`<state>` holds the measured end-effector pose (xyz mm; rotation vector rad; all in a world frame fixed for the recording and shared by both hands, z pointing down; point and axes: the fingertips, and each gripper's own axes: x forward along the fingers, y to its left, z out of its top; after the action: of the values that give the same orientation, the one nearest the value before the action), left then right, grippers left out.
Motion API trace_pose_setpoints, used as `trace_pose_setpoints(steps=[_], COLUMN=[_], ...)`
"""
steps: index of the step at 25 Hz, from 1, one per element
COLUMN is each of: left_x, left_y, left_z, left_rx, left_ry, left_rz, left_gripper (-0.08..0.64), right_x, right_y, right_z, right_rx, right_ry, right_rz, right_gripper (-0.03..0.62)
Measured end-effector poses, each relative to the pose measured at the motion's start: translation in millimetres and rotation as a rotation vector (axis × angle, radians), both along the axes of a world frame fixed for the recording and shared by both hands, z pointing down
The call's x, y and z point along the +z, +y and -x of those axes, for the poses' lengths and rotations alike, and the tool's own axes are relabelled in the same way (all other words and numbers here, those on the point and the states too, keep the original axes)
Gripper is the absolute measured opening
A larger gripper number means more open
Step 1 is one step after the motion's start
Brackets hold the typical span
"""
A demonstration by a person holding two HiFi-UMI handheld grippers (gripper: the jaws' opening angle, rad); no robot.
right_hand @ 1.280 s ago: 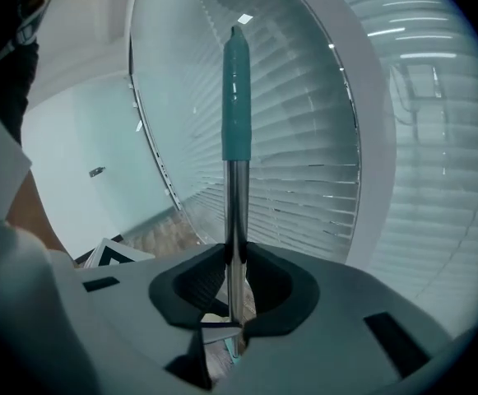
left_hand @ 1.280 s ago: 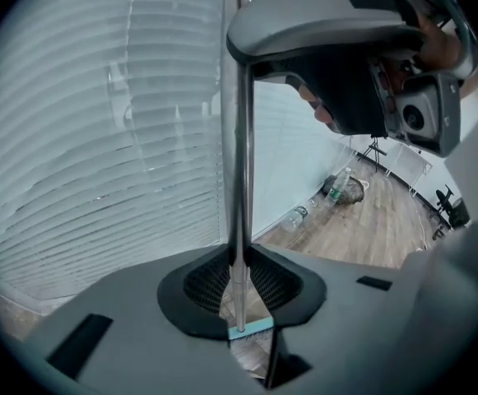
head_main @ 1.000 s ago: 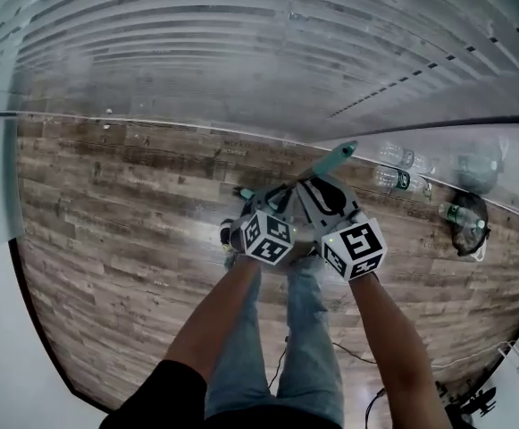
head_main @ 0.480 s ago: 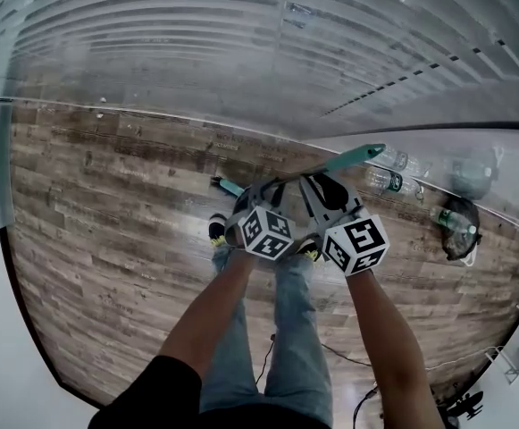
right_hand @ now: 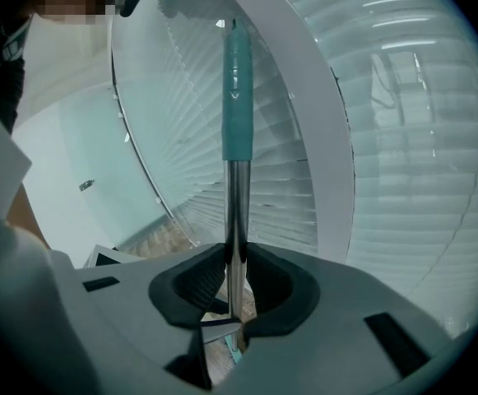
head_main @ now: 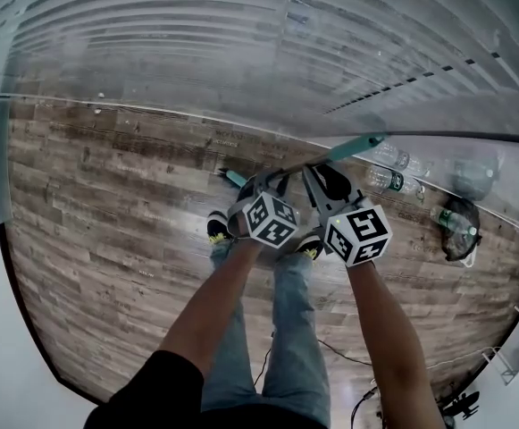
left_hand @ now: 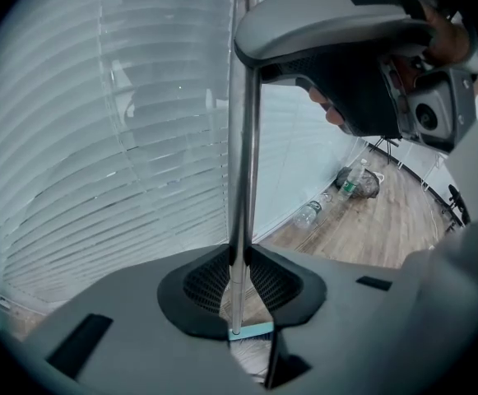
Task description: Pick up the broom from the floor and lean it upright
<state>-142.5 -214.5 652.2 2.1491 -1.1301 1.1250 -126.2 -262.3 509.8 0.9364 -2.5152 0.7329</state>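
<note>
Here, a broom (head_main: 353,147) with a metal pole and teal grip is gripped by both tongs. The left tongs (left_hand: 240,282) are clenched on the pole nearer the teal broom head. The right tongs (right_hand: 234,282) are clenched higher up, below the grip. The pole is held tilted over a wooden floor (head_main: 107,204), grip end toward slatted blinds (head_main: 196,43).

Broom (right_hand: 237,212), metal shaft, teal grip, tilted

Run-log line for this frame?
left gripper: shut on silver-handled, teal-grip broom | right gripper: shut on same broom
</note>
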Motion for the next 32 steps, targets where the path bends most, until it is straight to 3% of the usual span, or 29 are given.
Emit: trace_pose_setpoints(steps=[8, 16, 20, 32], left_x=[7, 6, 5, -25], left_y=[-6, -7, -8, -7], left_z=[-11, -12, -10, -2], left_rx=[0.060, 0.059, 0.092, 0.118], left_ry=[-0.019, 0.002, -0.007, 0.052], left_rz=[0.003, -0.011, -0.024, -0.069], left_gripper=[0.087, 0.087, 0.091, 0.129], right_x=[8, 10, 11, -1], right_y=[-5, -5, -3, 15], right_z=[-9, -10, -12, -28], right_rx=[0.032, 0.031, 0.043, 0.026], right_ry=[-0.003, -0.040, -0.042, 0.034], right_rz=[0.020, 0.038, 0.052, 0.048], right_gripper=[0.087, 0.088, 0.118, 0.118])
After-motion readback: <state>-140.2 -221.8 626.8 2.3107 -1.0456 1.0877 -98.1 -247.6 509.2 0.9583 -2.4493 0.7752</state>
